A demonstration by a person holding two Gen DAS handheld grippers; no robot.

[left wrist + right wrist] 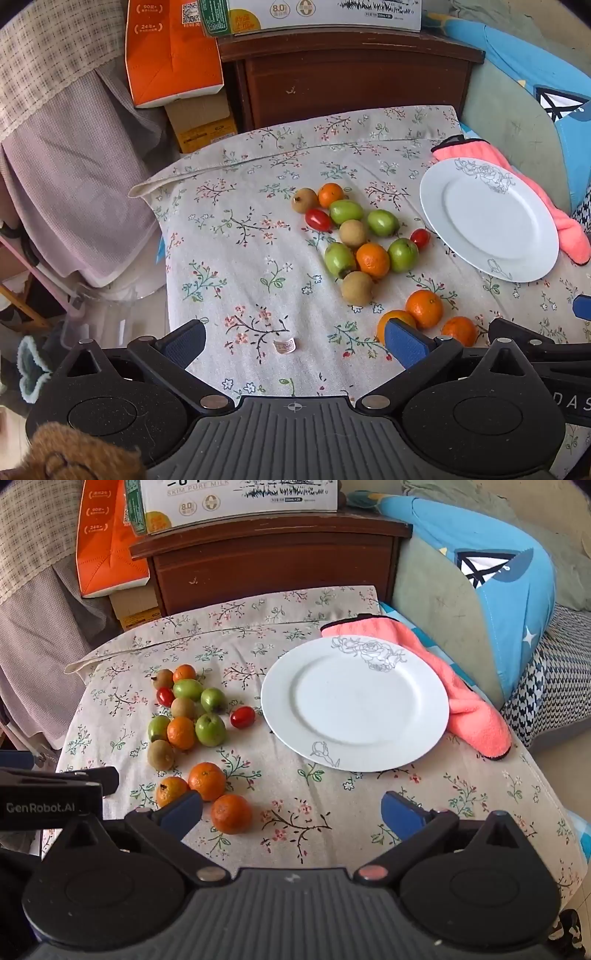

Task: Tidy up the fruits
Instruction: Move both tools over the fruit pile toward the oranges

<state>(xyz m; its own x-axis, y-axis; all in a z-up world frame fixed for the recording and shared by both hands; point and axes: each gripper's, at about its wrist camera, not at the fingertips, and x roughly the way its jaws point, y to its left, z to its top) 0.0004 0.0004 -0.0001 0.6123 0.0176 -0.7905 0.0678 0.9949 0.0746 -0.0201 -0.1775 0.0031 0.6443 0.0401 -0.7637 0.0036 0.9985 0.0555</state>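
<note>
A loose pile of fruit (364, 238) (188, 716) lies on the floral tablecloth: several small oranges, green fruits, brown round fruits and two red cherry tomatoes (242, 717). A white plate (354, 701) (487, 218) with a grey rose print lies bare to the right of the pile. My left gripper (295, 341) hovers open over the cloth, left of the three nearest oranges (424, 308). My right gripper (291, 810) is open too, its left finger beside the nearest orange (231, 813). Nothing sits between either pair of fingers.
A pink towel (469, 698) lies half under the plate's far right side. A dark wooden cabinet (273, 561) with a milk carton box stands behind the table, an orange bag (107, 542) to its left, blue cushions (498, 590) at right. A small label (284, 346) lies on the cloth.
</note>
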